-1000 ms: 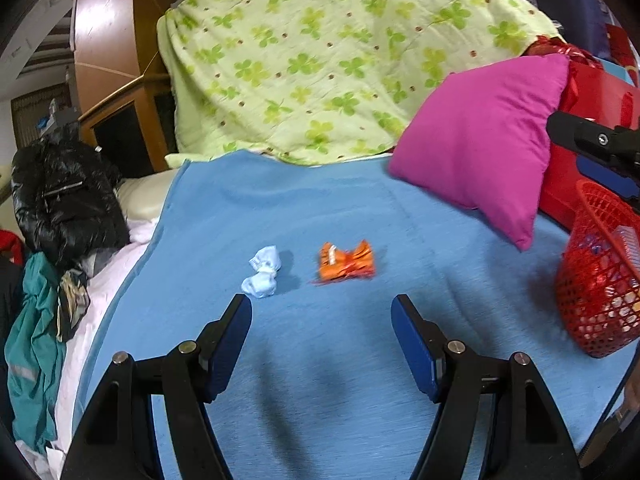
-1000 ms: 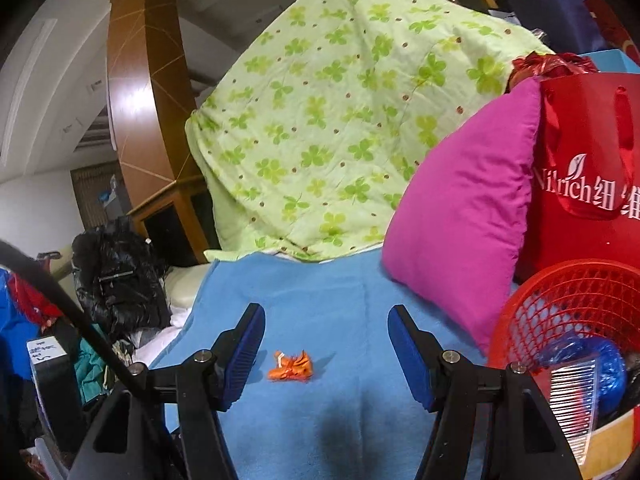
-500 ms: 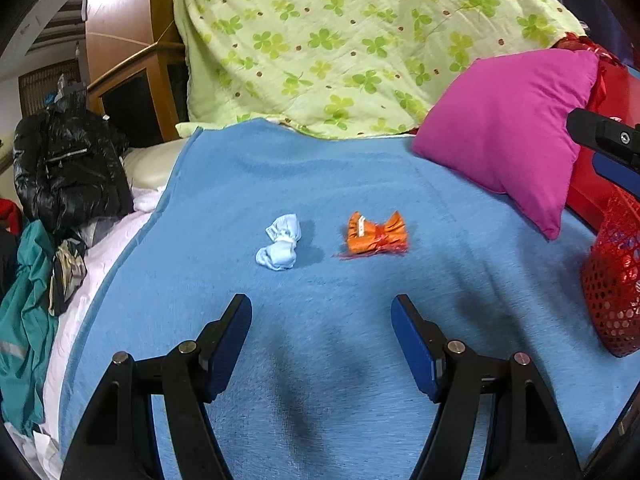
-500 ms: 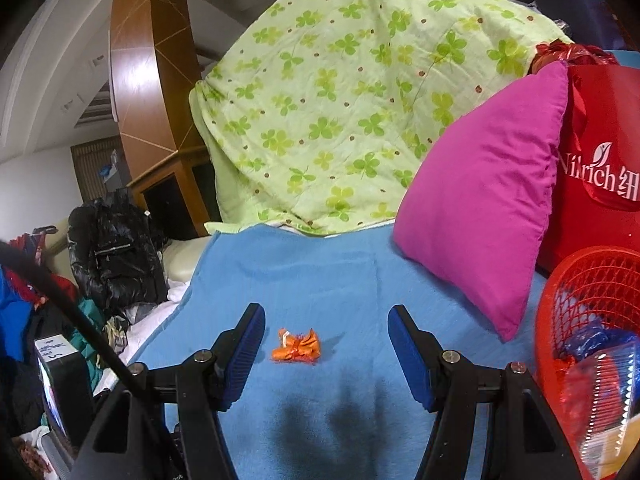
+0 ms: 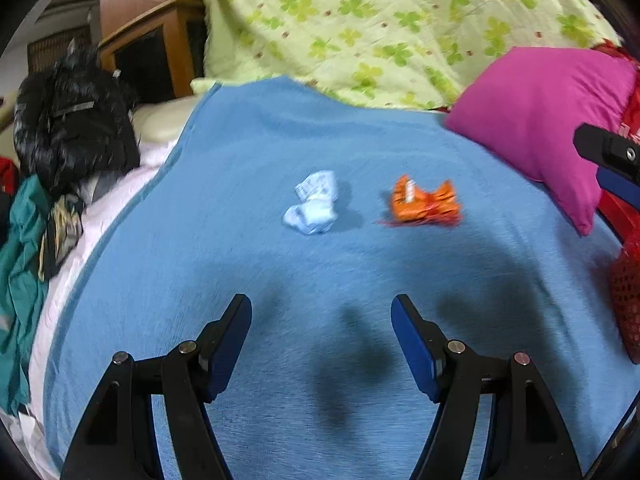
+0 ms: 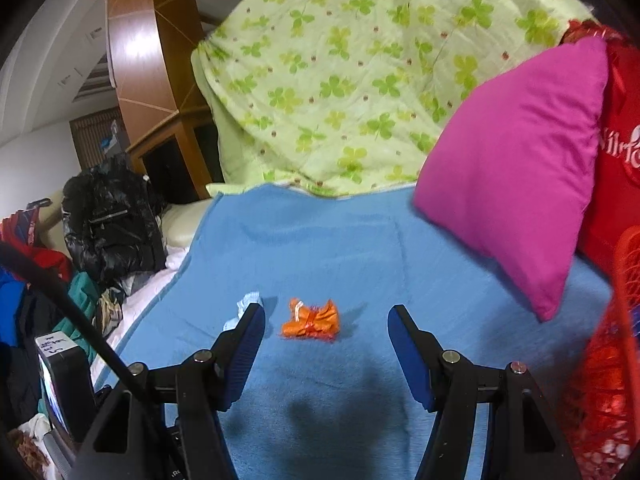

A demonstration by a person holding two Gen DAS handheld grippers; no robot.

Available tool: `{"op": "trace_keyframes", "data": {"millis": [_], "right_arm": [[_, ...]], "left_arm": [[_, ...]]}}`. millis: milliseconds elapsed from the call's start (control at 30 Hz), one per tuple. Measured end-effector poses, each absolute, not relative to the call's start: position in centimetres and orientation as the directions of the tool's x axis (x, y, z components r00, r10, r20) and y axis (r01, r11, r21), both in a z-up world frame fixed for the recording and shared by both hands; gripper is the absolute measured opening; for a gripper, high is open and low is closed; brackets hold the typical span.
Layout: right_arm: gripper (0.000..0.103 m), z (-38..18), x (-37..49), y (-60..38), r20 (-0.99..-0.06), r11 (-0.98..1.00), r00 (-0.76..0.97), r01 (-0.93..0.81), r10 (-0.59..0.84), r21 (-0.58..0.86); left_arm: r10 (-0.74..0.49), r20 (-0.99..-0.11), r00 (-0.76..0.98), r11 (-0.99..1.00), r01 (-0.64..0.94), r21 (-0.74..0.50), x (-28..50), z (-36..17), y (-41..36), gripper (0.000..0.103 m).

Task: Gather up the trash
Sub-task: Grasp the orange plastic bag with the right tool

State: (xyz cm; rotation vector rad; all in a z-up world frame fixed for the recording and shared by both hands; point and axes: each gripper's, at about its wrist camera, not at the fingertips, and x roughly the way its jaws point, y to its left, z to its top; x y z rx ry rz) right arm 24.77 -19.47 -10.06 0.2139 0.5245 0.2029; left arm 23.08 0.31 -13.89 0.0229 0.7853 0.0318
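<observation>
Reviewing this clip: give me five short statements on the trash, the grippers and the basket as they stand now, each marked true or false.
1. Both the left gripper and the right gripper are open and empty. True.
2. The orange wrapper already lies in the red basket. False: it lies on the blue blanket.
3. The crumpled white paper touches the orange wrapper. False: a gap of blanket separates them.
4. In the right wrist view the orange wrapper lies ahead, between the fingers. True.
5. The pink pillow lies flat in the middle of the blanket. False: it leans up at the blanket's right side, beside a red bag.
</observation>
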Motion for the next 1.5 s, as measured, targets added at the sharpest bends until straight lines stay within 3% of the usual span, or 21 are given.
{"op": "trace_keyframes", "data": {"millis": [500, 600, 800, 1100, 1367, 1500], "right_arm": [[0.068, -15.5, 32.6, -16.5, -0.630, 0.957, 0.729, -0.124, 0.268, 0.263], [0.077, -16.4, 33.8, -15.4, -0.640, 0.955, 0.714, -0.150, 0.284, 0.257], [0.077, -18.8, 36.5, -13.4, -0.688, 0.970, 0.685, -0.146, 0.241, 0.194], [0.084, -19.7, 38.7, -13.5, -0.687, 0.968, 0.687, -0.105, 0.238, 0.230], [0.083, -19.7, 38.8, -13.8, -0.669, 0.965, 0.708, -0.073, 0.228, 0.252], [0.072, -19.9, 38.9, -14.4, -0.667, 0.960, 0.709, -0.053, 0.229, 0.274]], "left_arm": [[0.061, -0.779, 0.624, 0.990, -0.136, -0.031, 25.0, -15.7, 4.0, 0.073], [0.071, -0.788, 0.611, 0.989, -0.148, -0.026, 25.2, -15.9, 4.1, 0.073], [0.093, -0.789, 0.608, 0.986, -0.164, -0.010, 25.8, -15.9, 4.7, 0.073], [0.113, -0.788, 0.605, 0.983, -0.184, -0.001, 27.5, -16.1, 5.3, 0.073], [0.118, -0.760, 0.639, 0.986, -0.169, 0.011, 29.0, -15.9, 4.6, 0.073], [0.098, -0.741, 0.665, 0.988, -0.153, -0.007, 30.3, -15.6, 4.5, 0.073]]}}
